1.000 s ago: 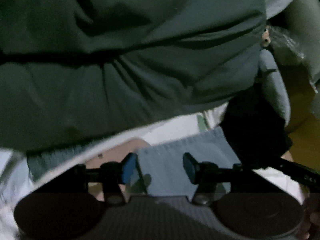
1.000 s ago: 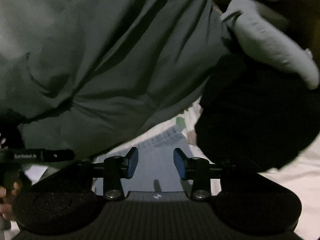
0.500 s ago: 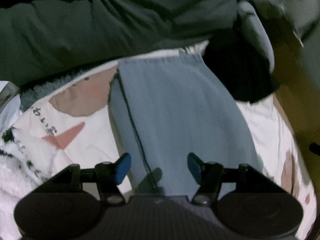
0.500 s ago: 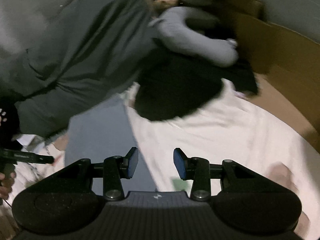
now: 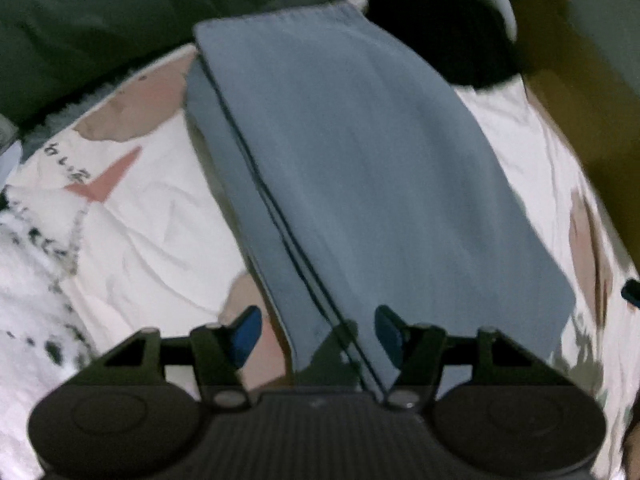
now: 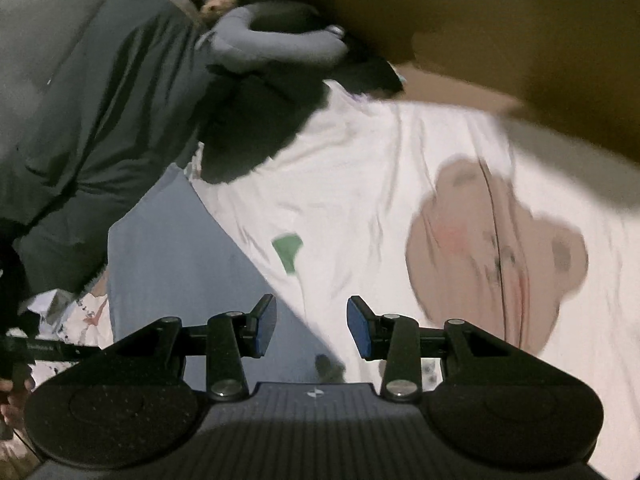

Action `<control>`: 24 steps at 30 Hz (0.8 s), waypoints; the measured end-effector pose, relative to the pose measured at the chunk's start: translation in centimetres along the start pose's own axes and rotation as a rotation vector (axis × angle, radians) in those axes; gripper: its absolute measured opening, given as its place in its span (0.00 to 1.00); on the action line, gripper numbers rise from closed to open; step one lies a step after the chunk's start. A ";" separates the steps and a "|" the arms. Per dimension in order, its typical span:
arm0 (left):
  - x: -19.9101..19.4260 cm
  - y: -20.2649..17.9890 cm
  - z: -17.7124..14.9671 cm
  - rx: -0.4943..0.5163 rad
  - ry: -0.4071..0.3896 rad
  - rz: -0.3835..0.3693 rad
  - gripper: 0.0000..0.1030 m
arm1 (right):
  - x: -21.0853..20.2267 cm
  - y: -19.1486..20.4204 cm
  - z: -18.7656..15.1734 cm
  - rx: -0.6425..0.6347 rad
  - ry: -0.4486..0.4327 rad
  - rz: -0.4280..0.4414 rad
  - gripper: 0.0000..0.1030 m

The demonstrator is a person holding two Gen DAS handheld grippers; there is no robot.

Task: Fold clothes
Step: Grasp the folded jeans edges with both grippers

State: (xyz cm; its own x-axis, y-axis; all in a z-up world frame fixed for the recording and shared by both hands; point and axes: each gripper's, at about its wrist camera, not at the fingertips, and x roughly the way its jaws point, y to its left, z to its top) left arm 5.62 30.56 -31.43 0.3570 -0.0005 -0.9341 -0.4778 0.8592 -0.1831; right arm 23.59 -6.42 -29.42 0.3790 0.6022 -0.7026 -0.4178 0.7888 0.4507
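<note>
left wrist view: the left gripper [image 5: 318,332] hangs above the near end of a folded blue garment [image 5: 360,168], its jaws spread with nothing pinched, having just been opening. the garment lies flat on a white bedsheet [image 5: 152,216] printed with brown and pink shapes, its far end beside a dark green blanket [image 5: 100,12]. right wrist view: the right gripper [image 6: 312,326] has its jaws apart and empty, over the garment's right edge [image 6: 180,264] where it meets the sheet's bear print [image 6: 496,256]. a black cloth [image 6: 264,120] lies beyond.
</note>
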 end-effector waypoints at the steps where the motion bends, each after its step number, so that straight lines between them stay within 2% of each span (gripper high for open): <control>1: 0.1 -0.4 -0.2 0.016 0.008 0.000 0.64 | 0.0 -0.3 -0.9 0.024 -0.004 0.003 0.45; 7: 0.5 -2.4 -1.6 0.074 0.043 0.000 0.62 | 2.3 -2.0 -5.7 0.195 0.041 0.054 0.45; 10: 0.8 -3.1 -1.9 0.101 0.065 -0.021 0.59 | 3.4 -2.6 -7.1 0.269 0.036 0.082 0.45; 18: 3.0 -4.5 -2.3 0.134 0.121 -0.024 0.52 | 6.2 -3.8 -7.7 0.392 0.024 0.153 0.43; 20: 3.5 -4.7 -2.4 0.159 0.131 -0.007 0.49 | 6.9 -4.2 -7.9 0.413 0.026 0.152 0.34; 22: 3.8 -4.9 -2.5 0.189 0.135 0.006 0.49 | 7.6 -4.6 -8.0 0.428 0.029 0.158 0.30; 24: 4.2 -5.0 -2.6 0.207 0.144 0.014 0.49 | 8.0 -4.8 -8.1 0.437 0.027 0.168 0.19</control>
State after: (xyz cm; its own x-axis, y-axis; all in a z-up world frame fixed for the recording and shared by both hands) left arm 7.42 24.89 -35.20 0.2259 -0.0479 -0.9730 -0.3022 0.9461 -0.1167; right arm 21.93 -6.44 -41.65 0.3122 0.7271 -0.6114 -0.0828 0.6619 0.7450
